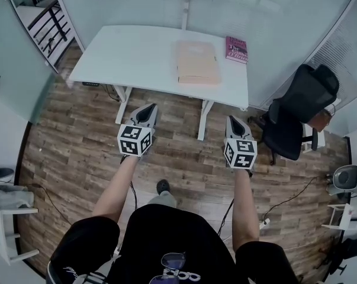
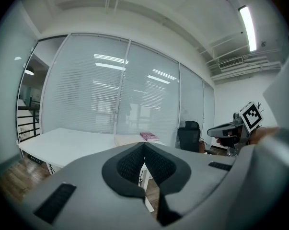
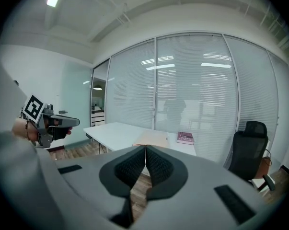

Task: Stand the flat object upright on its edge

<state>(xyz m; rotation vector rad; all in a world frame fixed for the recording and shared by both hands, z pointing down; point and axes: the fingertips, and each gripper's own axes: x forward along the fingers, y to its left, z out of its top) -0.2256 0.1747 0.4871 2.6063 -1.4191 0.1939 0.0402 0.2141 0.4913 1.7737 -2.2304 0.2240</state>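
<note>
A flat tan book (image 1: 197,62) lies on the white table (image 1: 125,58), toward its right half. A smaller maroon book (image 1: 237,48) lies flat beside it at the table's far right; it also shows as a maroon book (image 2: 149,137) in the left gripper view and a maroon book (image 3: 185,138) in the right gripper view. My left gripper (image 1: 148,109) and right gripper (image 1: 232,120) hang over the wooden floor, well short of the table. Both are shut with nothing between their jaws. Each gripper sees the other: the right gripper (image 2: 212,131) at the right edge, the left gripper (image 3: 76,121) at the left.
A black office chair (image 1: 296,114) stands right of the table. Glass walls with blinds run behind the table. Cables (image 1: 285,201) trail on the floor at the right, and white furniture (image 1: 6,229) stands at the lower left. A dark railing (image 1: 48,25) is at the far left.
</note>
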